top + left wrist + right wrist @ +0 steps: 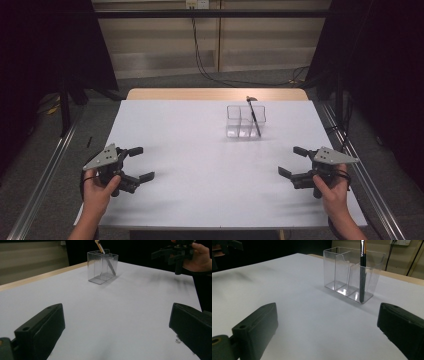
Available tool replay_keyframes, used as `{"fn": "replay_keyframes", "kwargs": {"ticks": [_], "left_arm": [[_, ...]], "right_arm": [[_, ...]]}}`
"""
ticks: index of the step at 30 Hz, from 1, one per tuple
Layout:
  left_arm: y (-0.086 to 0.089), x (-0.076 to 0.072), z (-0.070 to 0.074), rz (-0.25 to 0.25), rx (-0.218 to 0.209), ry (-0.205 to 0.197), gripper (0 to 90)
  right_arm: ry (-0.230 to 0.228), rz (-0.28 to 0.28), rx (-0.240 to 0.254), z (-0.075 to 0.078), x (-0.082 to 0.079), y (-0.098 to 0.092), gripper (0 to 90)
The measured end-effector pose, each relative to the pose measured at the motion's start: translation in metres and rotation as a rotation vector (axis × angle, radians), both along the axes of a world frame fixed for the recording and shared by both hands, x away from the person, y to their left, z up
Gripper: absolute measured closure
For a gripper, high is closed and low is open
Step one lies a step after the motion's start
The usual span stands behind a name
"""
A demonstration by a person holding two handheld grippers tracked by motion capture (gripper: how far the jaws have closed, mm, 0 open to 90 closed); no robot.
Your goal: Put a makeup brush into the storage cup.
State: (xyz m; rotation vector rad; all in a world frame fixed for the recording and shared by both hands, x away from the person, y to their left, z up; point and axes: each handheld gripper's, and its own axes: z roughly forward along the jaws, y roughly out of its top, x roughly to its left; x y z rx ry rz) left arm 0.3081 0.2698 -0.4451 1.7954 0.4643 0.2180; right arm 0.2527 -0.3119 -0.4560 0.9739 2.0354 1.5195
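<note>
While the white desk [200, 165] is bare at its near half, a clear holder [245, 121] is seen far-right with a brush [255, 118] already stood inside — each hand-held gripper, left [139, 164] and right [291, 162], is held spread, nothing grasped.

The paintbrush [362, 270] gets cut off by the top edge in the right gripper view, so its bristle end is out of frame. In the high view the tip at the far end is too tiny to make out. The clear organizer [245, 121] dividers are hard to count there too, walls just blur together.
</note>
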Motion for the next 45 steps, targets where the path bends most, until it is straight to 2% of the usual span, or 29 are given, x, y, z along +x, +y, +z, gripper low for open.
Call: {"fn": "replay_keyframes", "kwargs": {"ticks": [14, 45], "left_arm": [[0.000, 0.000, 0.000, -0.002, -0.003, 0.000, 0.1], [0.000, 0.000, 0.001, 0.003, -0.001, -0.003, 0.1]], "right_arm": [[0.001, -0.027, 0.007, -0.002, -0.011, -0.009, 3.0], [0.011, -0.030, -0.012, -0.005, -0.022, -0.014, 3.0]]}}
